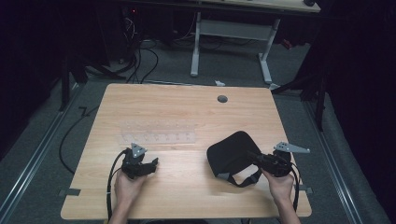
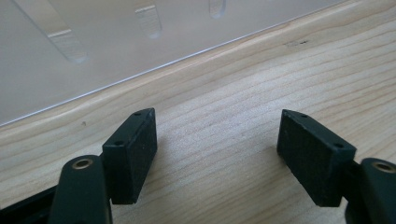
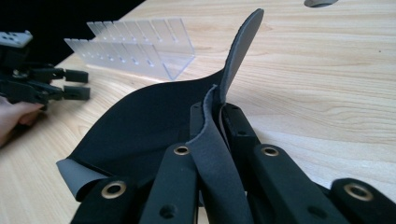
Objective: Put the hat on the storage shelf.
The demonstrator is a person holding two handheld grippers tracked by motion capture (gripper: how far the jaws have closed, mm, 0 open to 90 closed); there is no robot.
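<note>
The right gripper is squeezing its jaws tight on the edge of a soft black eye mask. In the right gripper view, a thin flap of the eye mask is sticking up between the jaws, and the rest is spreading out toward ten o'clock over the wooden table. In the high view, the mask is sitting at about four o'clock on the table, with its strap hanging toward the near edge.

The left gripper is resting at about eight o'clock on the table. Its jaws are standing wide apart with only bare wood between them, so it is holding nothing. A clear plastic rack is lying just past it, toward twelve o'clock, and is well apart from the mask.
</note>
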